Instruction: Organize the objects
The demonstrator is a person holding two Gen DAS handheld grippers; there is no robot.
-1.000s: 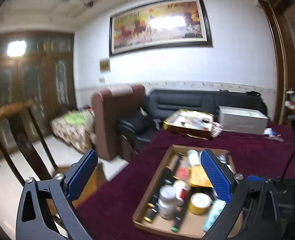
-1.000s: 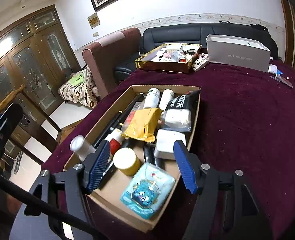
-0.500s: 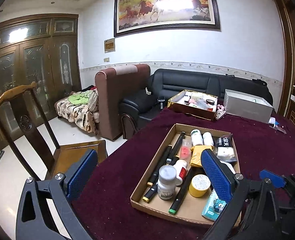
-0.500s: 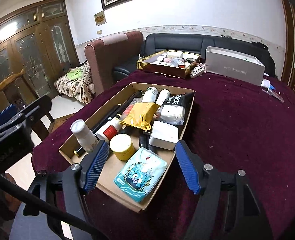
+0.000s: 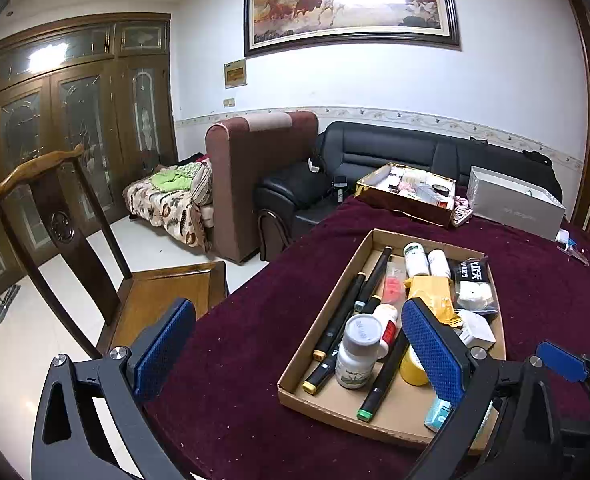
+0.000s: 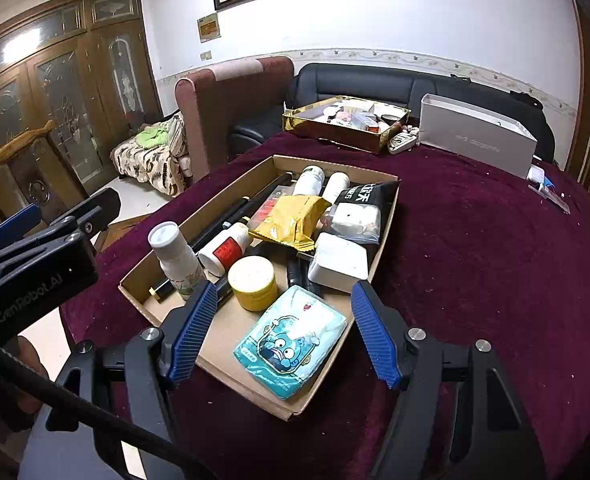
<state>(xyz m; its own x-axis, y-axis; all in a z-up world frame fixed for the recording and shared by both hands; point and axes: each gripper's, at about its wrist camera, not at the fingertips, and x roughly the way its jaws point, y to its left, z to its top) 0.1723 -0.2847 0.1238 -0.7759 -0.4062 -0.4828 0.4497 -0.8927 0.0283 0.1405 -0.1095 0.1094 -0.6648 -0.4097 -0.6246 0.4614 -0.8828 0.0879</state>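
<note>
Two grippers, left [image 5: 297,350] and right [image 6: 283,326], hang spread and empty over the box [image 6: 231,330] at lower centre, where bottles, pens and packets lie jumbled; we cannot tell sorting from finishing, so we name no pick

Left gripper [image 5: 299,352]: held low at the near edge of the scene, blue-padded jaws spread wide, nothing between them.
Left gripper, side-on [image 6: 35,240]: seen from the right wrist camera at far left, black body level, one blue pad tip showing.
Right gripper [image 6: 285,332]: raised and tilted downward, blue ribbed jaws parted wide, gripping nothing.
Right gripper, side-on [image 5: 563,360]: its blue pad tip and black frame show at the lower right of the left wrist view, close beside the left gripper.
Hand [image 6: 27,368]: partly visible under the left gripper's body, mostly hidden.
</note>
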